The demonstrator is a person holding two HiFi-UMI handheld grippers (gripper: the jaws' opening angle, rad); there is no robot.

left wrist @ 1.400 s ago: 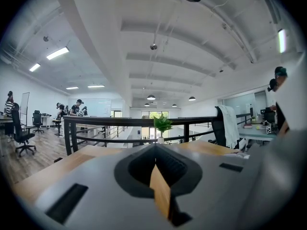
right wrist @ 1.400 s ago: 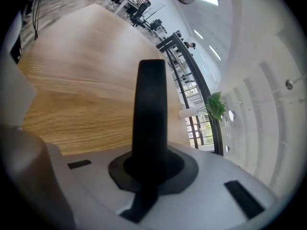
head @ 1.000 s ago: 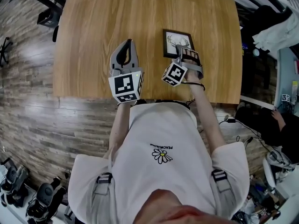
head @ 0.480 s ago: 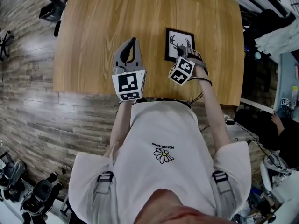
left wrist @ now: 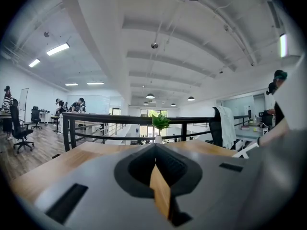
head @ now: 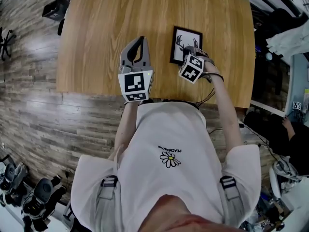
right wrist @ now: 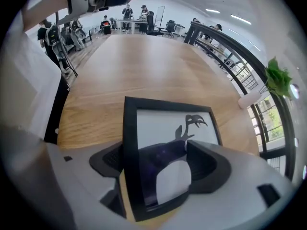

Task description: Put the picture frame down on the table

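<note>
- Light-brown wooden table top (head: 96,33), upper centre of head view: straight grain visible, smooth, low satin sheen.
- Grey-brown plank floor (head: 29,110), left side: wood-look, glossier than the table, pale glare patch at upper left.
- Black rectangular picture frame (head: 186,42), right of centre: border matt black, material cannot be told. Pane glossy, mirroring a dark shape in the right gripper view. The print behind it looks like white paper.
- Grey left gripper (head: 139,40) and grey right gripper (head: 194,52): matt moulded plastic, inner recesses finely ribbed.
- White T-shirt (head: 169,144), lower centre: soft matt cloth.
- Grey shoulder straps (head: 107,187): woven webbing.
</note>
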